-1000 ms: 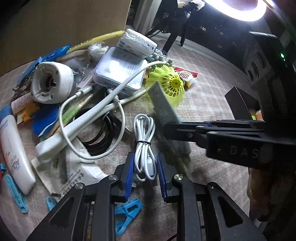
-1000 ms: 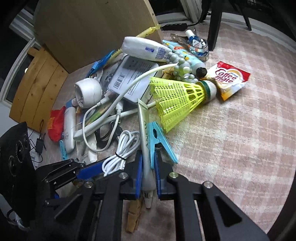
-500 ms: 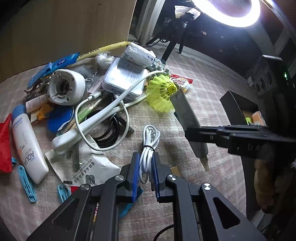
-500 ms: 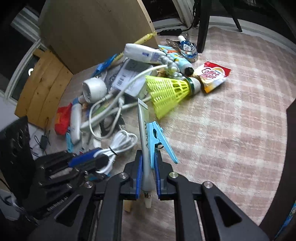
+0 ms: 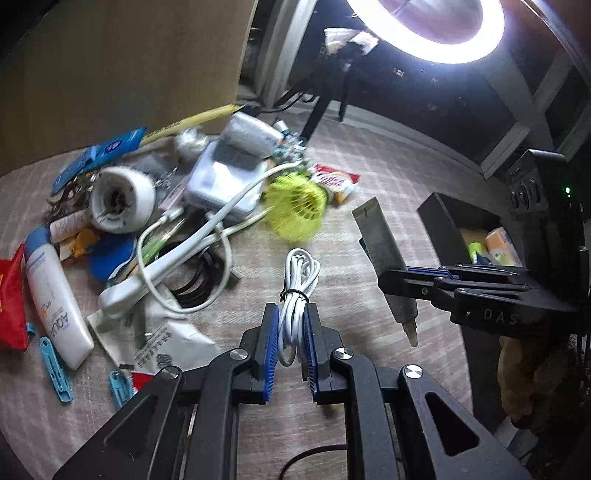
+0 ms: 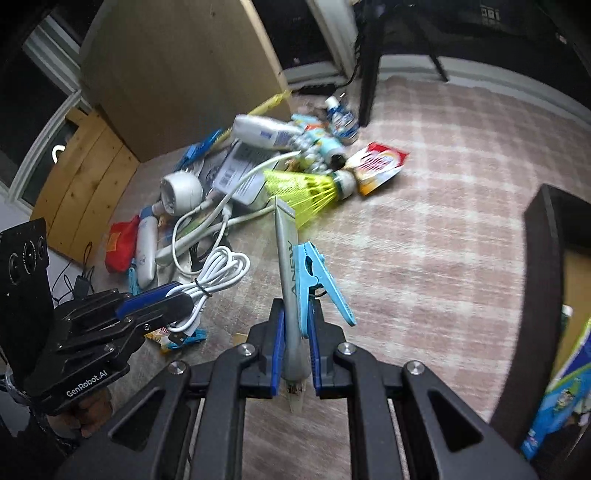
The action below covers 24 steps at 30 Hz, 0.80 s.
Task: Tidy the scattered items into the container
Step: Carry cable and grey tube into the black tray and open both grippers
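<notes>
Left gripper (image 5: 290,345) clamps cable (image 5: 297,284), right gripper (image 6: 295,349) clamps tube (image 6: 288,273) plus peg (image 6: 314,273); both clear of pile, likely for bin (image 5: 443,225) at right

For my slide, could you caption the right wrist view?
Right gripper clamps a grey tube above the rug.

Dim room; a ring light (image 5: 424,29) glares overhead, fisheye bends the edges, and the yellow shuttlecock (image 5: 295,206) beneath it blurs.
</notes>
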{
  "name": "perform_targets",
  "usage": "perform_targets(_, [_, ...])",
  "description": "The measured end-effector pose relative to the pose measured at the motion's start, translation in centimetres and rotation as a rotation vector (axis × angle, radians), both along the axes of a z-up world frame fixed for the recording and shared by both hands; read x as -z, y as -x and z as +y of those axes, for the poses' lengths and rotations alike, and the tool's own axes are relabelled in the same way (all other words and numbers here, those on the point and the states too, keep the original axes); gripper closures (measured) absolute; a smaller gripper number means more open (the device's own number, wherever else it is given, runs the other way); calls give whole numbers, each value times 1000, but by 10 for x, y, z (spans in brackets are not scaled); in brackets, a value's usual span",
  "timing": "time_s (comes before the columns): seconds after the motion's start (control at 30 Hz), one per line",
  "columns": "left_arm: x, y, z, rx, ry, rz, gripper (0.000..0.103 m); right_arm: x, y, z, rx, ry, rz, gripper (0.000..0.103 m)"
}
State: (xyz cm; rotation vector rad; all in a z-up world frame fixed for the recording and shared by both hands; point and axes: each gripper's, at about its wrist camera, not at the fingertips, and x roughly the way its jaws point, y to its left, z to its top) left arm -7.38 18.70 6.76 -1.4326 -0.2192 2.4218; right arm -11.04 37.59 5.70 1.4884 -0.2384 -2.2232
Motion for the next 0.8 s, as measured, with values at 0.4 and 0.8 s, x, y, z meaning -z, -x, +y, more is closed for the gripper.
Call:
perform_targets(0.4, [-40,8,75,137,-71,76,90,-40,-25,99,191,-19,76,91])
perform_targets(0.8, [-65,16,203,336,-117,124,90,-58,-65,241,473,-84,104,91])
